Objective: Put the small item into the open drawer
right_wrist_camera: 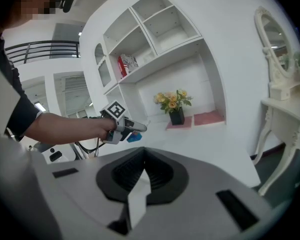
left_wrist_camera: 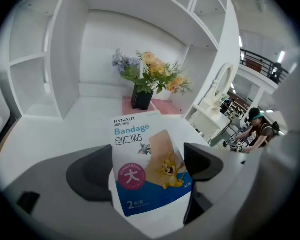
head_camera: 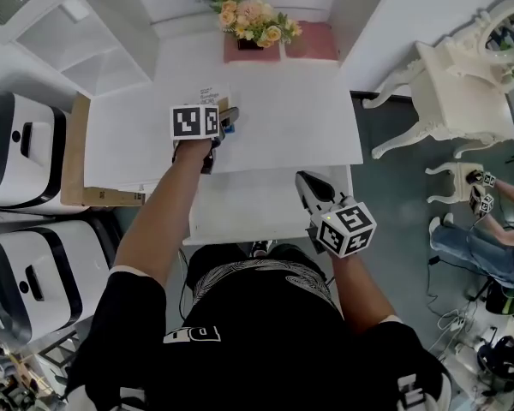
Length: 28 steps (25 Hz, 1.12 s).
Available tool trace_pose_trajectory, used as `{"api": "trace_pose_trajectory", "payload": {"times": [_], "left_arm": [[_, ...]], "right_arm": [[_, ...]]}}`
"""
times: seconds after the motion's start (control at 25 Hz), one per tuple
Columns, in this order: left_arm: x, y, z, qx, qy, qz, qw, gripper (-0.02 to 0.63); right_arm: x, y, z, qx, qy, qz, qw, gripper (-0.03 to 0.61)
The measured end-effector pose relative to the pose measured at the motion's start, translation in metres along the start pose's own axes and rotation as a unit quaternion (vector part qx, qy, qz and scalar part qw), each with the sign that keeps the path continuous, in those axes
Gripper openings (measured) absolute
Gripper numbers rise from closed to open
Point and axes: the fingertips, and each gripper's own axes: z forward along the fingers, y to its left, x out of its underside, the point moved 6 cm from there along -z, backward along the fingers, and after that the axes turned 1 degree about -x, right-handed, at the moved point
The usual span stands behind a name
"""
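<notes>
One packet (left_wrist_camera: 149,170) marked "HYNAUT Bandage" sits clamped in the left tool (left_wrist_camera: 147,167).

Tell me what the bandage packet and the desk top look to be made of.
Bandage packet: thin printed paper or plastic film, lightly glossy; it is flat, with crisp colour print. Desk top: probably smooth white painted or laminated board; the surface is even and matt, and no grain is visible.
</notes>
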Motion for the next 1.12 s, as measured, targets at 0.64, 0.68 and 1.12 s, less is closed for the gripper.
{"api": "trace_pose_trajectory", "payload": {"times": [0.64, 0.68, 1.12], "left_arm": [[0.033, -0.027, -0.116, 0.081, -0.062, 0.098, 0.9899, 0.454], [0.039, -0.027, -0.122, 0.085, -0.063, 0.102, 0.9892, 0.454], [0.132, -0.03, -0.131, 0.102, -0.003, 0.172, 0.9798, 0.454]], "right_arm": [[-0.015, 0.064, 0.014, 0.026, -0.004, -0.027, 0.999, 0.009], [-0.013, 0.068, 0.014, 0.027, -0.003, -0.029, 0.999, 0.009], [0.017, 0.097, 0.008, 0.05, 0.022, -0.032, 0.998, 0.009]]}}
